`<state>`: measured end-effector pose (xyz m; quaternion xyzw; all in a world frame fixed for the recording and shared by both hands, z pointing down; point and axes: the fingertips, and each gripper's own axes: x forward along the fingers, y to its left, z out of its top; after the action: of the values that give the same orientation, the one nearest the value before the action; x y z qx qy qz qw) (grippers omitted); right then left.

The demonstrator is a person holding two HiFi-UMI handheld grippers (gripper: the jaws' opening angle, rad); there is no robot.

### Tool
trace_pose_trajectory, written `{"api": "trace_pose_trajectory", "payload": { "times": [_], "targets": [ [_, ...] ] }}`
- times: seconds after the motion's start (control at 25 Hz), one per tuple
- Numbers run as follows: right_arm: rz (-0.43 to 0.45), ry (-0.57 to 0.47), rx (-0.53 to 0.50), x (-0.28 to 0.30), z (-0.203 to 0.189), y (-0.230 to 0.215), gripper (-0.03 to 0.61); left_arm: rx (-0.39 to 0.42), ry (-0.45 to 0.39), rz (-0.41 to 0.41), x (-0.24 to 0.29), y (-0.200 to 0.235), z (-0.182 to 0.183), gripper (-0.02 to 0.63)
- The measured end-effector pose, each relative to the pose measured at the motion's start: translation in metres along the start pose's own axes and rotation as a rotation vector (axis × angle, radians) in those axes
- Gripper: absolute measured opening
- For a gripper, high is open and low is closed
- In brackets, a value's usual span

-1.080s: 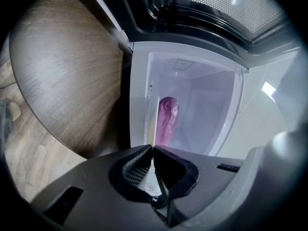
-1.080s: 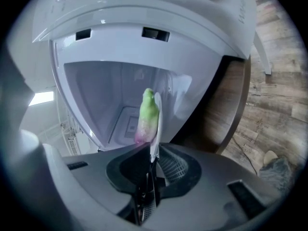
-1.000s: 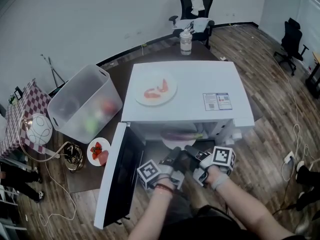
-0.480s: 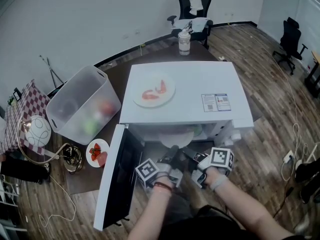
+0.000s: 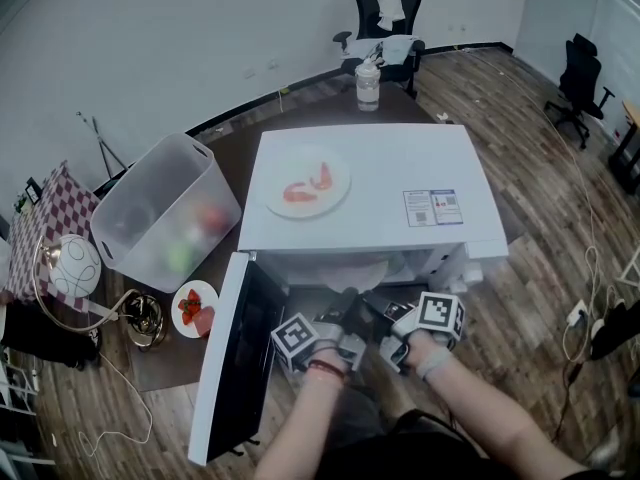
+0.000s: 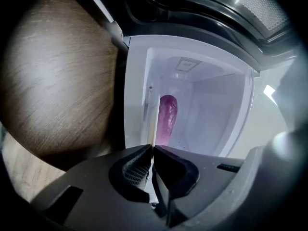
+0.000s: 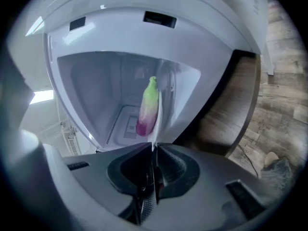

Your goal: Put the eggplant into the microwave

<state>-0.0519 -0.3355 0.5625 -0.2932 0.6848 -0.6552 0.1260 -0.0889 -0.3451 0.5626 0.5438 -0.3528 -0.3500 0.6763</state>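
Observation:
A purple eggplant (image 6: 167, 115) with a green stem (image 7: 151, 88) lies on a white plate (image 5: 345, 269) inside the open white microwave (image 5: 400, 168). In both gripper views the plate's thin rim (image 6: 152, 121) shows edge-on, running straight into the jaws. My left gripper (image 5: 345, 304) (image 6: 152, 147) is shut on the plate's near rim, and my right gripper (image 5: 376, 304) (image 7: 155, 147) is shut on the rim (image 7: 158, 121) beside it. Both are at the microwave's mouth. In the head view the microwave's top hides the eggplant.
The microwave door (image 5: 235, 358) hangs open to the left. A plate of shrimp (image 5: 308, 181) sits on the microwave's top. To the left are a clear plastic bin (image 5: 165, 208) and a small plate of strawberries (image 5: 195, 303). A bottle (image 5: 368, 83) stands behind.
The plate with the eggplant has gone a little deeper into the microwave; the eggplant, seen in the head view a second ago, is now hidden. Both grippers stay shut on the rim.

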Motion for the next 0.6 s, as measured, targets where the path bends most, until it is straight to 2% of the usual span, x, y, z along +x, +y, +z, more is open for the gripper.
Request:
{"api": "trace_pose_trajectory", "payload": {
  "times": [0.4,0.52,0.6],
  "targets": [
    [-0.003,-0.024,0.021,0.007,0.004,0.0,0.021,0.002,0.029,-0.007,0.005,-0.003,0.004,0.029],
    [-0.005,-0.029,0.026,0.008,0.004,-0.001,0.023,-0.02,0.061,-0.007,0.006,-0.008,-0.002,0.088],
    [-0.001,-0.035,0.031,0.01,0.006,-0.001,0.021,-0.011,0.072,-0.01,0.007,-0.009,-0.001,0.092]
  ]
}}
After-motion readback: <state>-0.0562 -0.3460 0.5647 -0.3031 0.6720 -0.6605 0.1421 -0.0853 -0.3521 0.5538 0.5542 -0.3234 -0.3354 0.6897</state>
